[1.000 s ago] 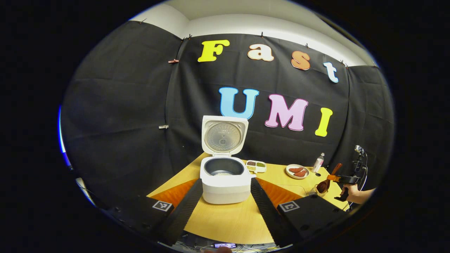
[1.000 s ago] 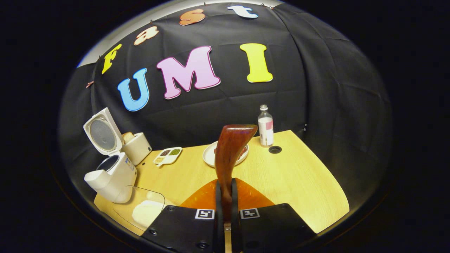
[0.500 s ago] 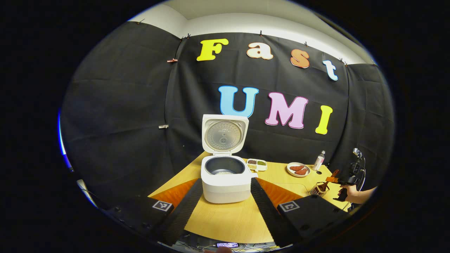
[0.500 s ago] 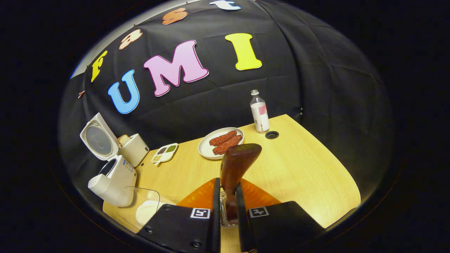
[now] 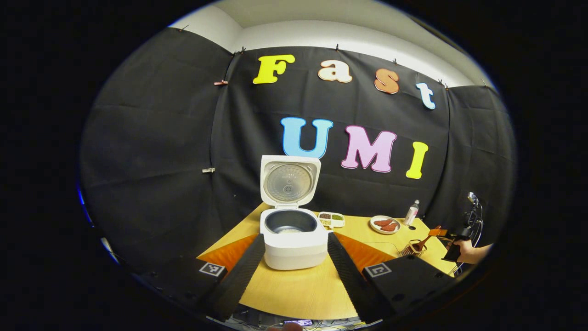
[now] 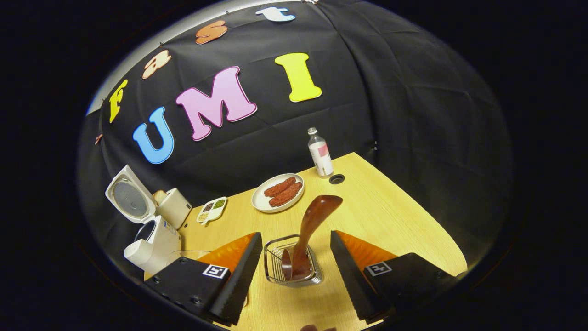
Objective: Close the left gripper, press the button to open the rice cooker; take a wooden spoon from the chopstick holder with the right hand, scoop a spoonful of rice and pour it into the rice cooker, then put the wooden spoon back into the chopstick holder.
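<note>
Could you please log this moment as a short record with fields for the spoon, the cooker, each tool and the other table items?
wooden spoon: standing bowl-down in the chopstick holder, handle leaning up and away
right tool: open, fingers on either side of the holder, not touching the spoon
left tool: open, fingers apart in front of the rice cooker
rice cooker: lid up, some rice in the inner pot
other items: plate of sausages, bottle, divided dish
table: light wood

Wooden spoon (image 6: 308,234) bowl half-hidden inside chopstick holder (image 6: 275,259).
</note>
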The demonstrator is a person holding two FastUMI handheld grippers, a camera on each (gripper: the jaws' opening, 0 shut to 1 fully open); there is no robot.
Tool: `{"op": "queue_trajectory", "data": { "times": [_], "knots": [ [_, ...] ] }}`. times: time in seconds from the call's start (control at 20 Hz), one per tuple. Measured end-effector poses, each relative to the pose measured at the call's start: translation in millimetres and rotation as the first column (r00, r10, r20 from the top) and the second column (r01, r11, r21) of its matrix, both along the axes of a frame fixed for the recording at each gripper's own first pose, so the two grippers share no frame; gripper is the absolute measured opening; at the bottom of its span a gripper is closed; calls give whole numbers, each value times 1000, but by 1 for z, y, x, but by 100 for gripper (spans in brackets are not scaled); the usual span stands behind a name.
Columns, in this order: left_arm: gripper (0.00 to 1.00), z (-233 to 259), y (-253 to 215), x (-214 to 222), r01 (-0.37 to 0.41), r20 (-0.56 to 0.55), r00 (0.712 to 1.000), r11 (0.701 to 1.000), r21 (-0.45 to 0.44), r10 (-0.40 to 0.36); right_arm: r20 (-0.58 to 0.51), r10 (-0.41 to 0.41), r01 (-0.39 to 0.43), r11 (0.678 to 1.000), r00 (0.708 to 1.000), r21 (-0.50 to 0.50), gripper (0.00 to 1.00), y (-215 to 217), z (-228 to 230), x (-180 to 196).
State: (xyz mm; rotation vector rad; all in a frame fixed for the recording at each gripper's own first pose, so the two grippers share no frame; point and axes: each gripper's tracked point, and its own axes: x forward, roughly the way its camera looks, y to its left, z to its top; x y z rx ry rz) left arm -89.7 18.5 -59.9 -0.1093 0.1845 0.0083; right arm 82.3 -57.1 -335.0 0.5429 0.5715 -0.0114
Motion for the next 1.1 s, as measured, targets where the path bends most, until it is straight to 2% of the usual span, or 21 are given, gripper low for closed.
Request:
{"op": "queue_trajectory", "data": {
  "times": [0.1,0.4,0.65,0.95,1.1],
  "knots": [
    [95,5,2,5,7,16,1000,1000,-8,-6,-8,-2,2,1000,1000,-14,98,-1,7,-18],
    [95,28,9,35,42,75,996,999,-35,-39,-3,-23,23,996,1000,-85,99,0,37,-71],
    [95,64,18,79,54,163,985,998,18,-56,100,10,9,983,995,-183,99,12,107,-99],
    [95,119,33,154,55,255,966,998,-12,-50,253,8,59,964,967,-257,98,18,197,-118],
    [95,142,41,194,43,298,954,999,-7,-39,282,26,63,950,959,-305,98,20,213,-124]
  ]
}}
